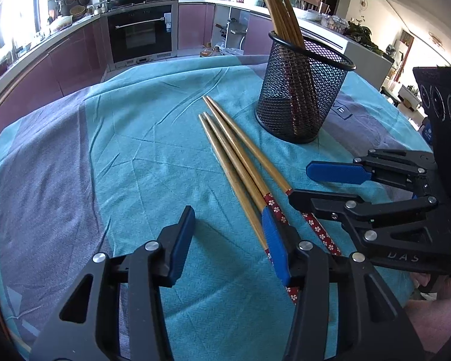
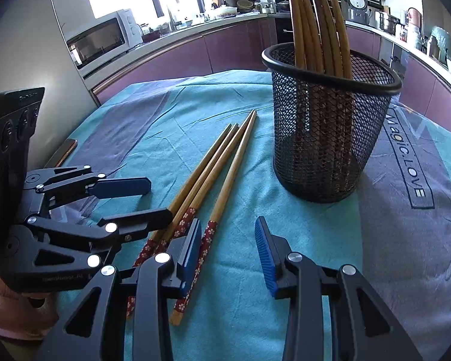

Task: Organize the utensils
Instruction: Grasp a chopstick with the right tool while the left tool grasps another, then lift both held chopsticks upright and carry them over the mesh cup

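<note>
1. While both jaws stand released, the left gripper (image 1: 228,240) and right gripper (image 2: 228,249) flank three loose chopsticks (image 1: 240,162) lying on the cloth (image 1: 135,150) beside the mesh cup (image 1: 300,90).
2. Judged light, stiff and smooth, the sticks may roll; the patterned ends look grippiest.
3. Fingers hide those ends; the upright sticks run out of view.

We see three chopsticks (image 2: 213,168) of smooth, lightly glossy wood, their thick ends wrapped in red flowered paper or film. The holder (image 2: 324,138) is black wire mesh, matt, with a smooth rolled rim; the chopsticks in it (image 2: 315,24) show the same polished wood. A soft, slightly fuzzy teal and grey cloth (image 1: 105,156), creased, covers the counter. The left tongs (image 1: 228,240) and right tongs (image 2: 228,252) are matt black plastic with shiny metal rivets and blue ribbed rubbery pads (image 2: 266,258).
</note>
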A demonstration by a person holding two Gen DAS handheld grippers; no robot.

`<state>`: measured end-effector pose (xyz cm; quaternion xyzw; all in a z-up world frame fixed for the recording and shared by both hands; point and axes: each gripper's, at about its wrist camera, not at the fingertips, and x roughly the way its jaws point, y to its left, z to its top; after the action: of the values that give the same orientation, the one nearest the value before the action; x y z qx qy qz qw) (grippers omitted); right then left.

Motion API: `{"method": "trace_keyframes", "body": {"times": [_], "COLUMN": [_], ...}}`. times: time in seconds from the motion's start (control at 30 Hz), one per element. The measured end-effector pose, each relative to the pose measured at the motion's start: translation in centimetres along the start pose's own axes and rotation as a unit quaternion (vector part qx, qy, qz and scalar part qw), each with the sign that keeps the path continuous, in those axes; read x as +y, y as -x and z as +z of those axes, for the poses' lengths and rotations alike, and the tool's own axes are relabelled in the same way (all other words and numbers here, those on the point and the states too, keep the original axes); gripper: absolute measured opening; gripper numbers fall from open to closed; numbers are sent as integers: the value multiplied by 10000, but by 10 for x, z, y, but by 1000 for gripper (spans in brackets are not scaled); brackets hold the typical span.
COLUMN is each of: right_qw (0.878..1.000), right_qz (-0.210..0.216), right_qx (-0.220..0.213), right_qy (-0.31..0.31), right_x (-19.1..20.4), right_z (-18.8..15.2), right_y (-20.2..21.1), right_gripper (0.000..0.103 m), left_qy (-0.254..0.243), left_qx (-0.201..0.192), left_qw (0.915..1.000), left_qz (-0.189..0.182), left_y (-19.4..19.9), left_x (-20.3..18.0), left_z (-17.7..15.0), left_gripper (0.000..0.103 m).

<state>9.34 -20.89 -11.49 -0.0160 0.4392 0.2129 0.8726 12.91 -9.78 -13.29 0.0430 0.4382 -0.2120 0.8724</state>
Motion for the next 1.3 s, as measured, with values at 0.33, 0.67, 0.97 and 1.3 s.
{"method": "trace_keyframes", "body": {"times": [0.33, 0.67, 0.97, 1.3], "right_qw": [9999, 9997, 9995, 9987], "right_qz": [-145, -231, -31, 222], "right_qx": [-36, -51, -89, -255], "right_qy": [44, -26, -309, -384], "right_x": [-1, -2, -9, -13], "right_z": [14, 29, 26, 20], "right_y": [-13, -26, -23, -2], "right_gripper": [35, 22, 7, 6], "left_qy": [-12, 17, 352, 533], "left_qx": [76, 155, 154, 23], "left_qw": [9999, 9998, 9992, 9985], "left_qz": [97, 114, 79, -135], "left_y": [-7, -20, -24, -9], "left_x": [5, 7, 10, 13], "left_z": [10, 28, 33, 26], "left_gripper": [34, 25, 9, 8]}}
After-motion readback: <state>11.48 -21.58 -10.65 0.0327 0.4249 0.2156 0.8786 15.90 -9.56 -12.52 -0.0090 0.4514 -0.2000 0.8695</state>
